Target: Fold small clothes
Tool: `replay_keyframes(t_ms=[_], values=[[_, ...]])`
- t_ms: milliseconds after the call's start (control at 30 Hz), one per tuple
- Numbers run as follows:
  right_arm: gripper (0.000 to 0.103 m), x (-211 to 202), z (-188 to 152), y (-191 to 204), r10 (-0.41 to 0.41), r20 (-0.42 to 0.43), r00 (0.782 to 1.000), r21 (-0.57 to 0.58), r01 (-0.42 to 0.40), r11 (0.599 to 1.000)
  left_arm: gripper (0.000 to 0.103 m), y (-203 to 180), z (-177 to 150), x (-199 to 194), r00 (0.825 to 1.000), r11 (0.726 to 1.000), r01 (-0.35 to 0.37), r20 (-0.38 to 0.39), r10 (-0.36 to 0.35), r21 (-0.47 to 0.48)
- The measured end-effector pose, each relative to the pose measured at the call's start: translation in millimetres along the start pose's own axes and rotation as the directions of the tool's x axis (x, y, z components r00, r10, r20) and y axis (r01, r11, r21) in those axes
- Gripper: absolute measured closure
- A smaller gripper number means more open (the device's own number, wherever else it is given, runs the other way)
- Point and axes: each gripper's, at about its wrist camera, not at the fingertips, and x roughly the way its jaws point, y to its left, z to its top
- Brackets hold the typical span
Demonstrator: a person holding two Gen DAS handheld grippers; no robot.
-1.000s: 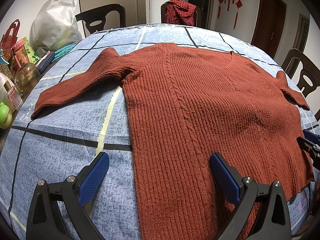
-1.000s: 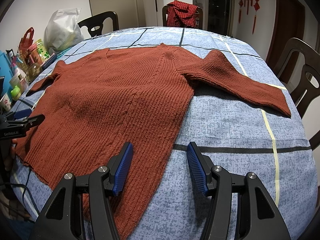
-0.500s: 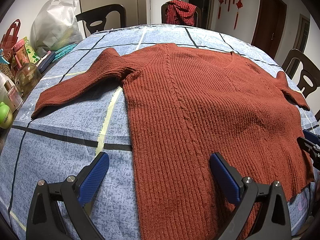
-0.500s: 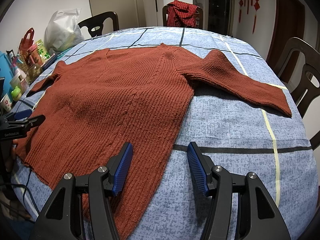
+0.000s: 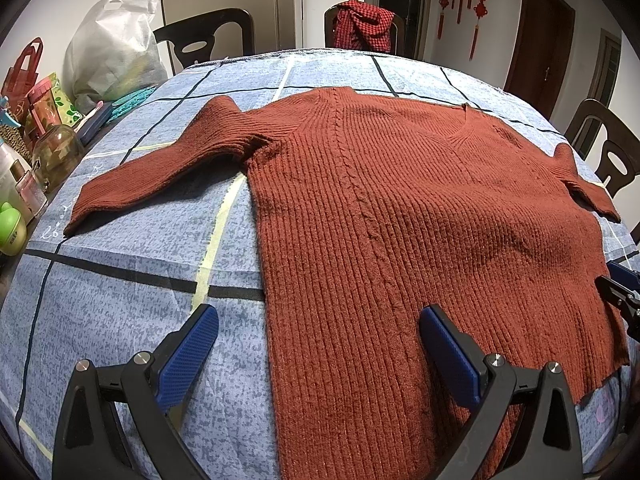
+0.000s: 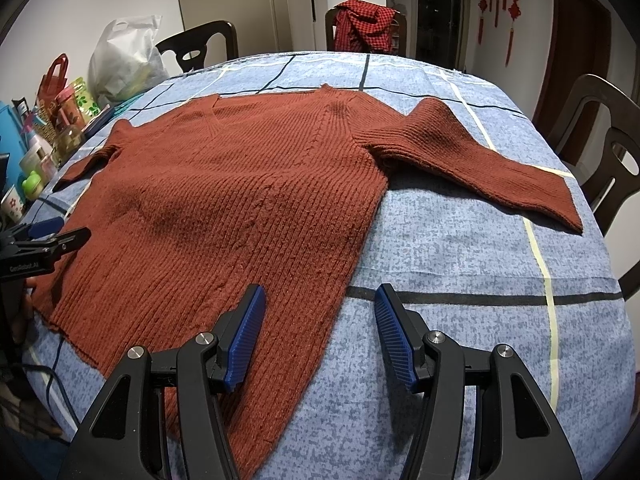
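Lying flat on the table, the rust knit sweater is ungripped; left tool and right tool gape open (a one-layer pinch would skew the fold).

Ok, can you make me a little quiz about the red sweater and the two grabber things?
1. True or false: the sweater lies spread flat on the blue checked cloth, with both sleeves stretched out to the sides.
2. Multiple choice: what hangs on the chair at the far end of the table? A) a red checked garment B) a white towel C) a yellow hat
3. Fill in: the left gripper and the right gripper are both ____, holding nothing.

Key: 1 true. 2 A, the red checked garment. 3 open.
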Motion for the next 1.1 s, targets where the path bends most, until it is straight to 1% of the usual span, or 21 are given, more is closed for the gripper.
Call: replay_keyframes(t_ms=[367,633,900,1100], values=[[0.045,1.5,0.9,1.1,-0.002,-0.011,1.000,0.012,0.002,1.000,0.000,-2.9,0.4,1.1,1.000,1.000,-0.004,0.000,0.004,0.001],[0.045,0.8,0.3,0.8,-0.008,-0.016,1.000,-0.001,0.008,1.000,0.000,-4.0,-0.1,1.7,1.000,1.000,-0.005,0.001,0.005,0.000],[0.045,1.1,2.5,-0.3,0.003,-0.037,0.999,-0.010,-0.003,1.000,0.000,-3.8,-1.4,1.9,1.000,1.000,-0.008,-0.002,0.008,0.001],[0.045,-3.0,6.5,1.5,0.024,-0.057,0.998,-0.011,-0.024,1.000,0.002,-2.6,0.4,1.4,1.000,1.000,-0.001,-0.021,0.001,0.003]])
